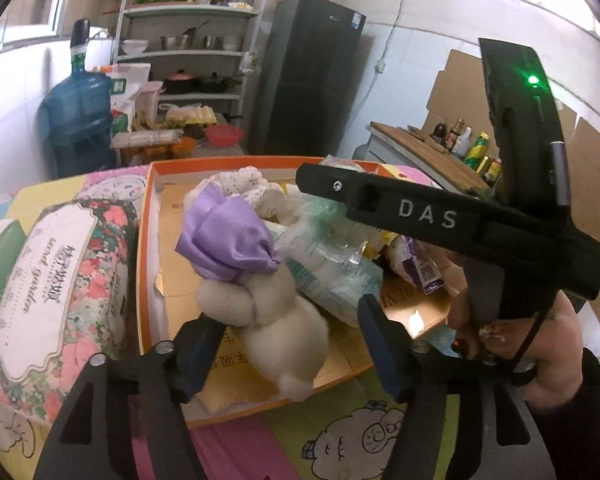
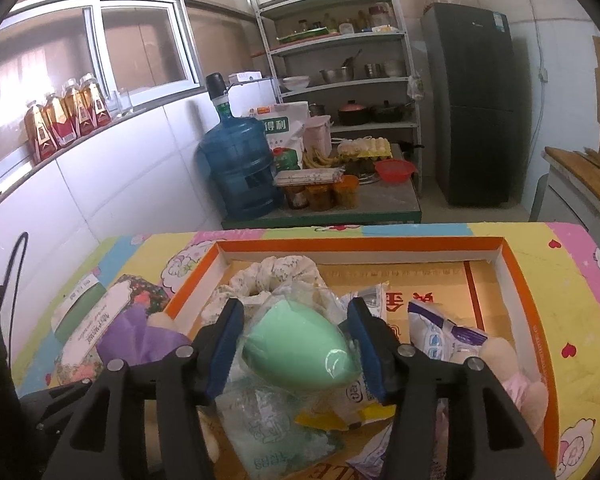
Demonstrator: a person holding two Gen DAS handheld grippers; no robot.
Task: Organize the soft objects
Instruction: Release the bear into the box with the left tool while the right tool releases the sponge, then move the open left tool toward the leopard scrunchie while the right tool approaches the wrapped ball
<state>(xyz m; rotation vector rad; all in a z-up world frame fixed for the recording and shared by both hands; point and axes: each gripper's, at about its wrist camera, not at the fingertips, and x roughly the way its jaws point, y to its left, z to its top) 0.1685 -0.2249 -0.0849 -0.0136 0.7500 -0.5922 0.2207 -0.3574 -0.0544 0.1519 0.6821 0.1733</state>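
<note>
An orange-rimmed cardboard box sits on a cartoon-print cloth and holds soft things. My left gripper is open around a white plush toy with a purple satin wrap. My right gripper is open with its blue pads on either side of a mint green sponge in a clear bag; it is not squeezing it. A floral fabric bundle, a bag of cotton balls and white-purple packets also lie in the box.
A floral tissue pack lies left of the box. The right gripper body crosses the left wrist view above the box. Beyond stand a water jug, a shelf rack, a black fridge and a counter.
</note>
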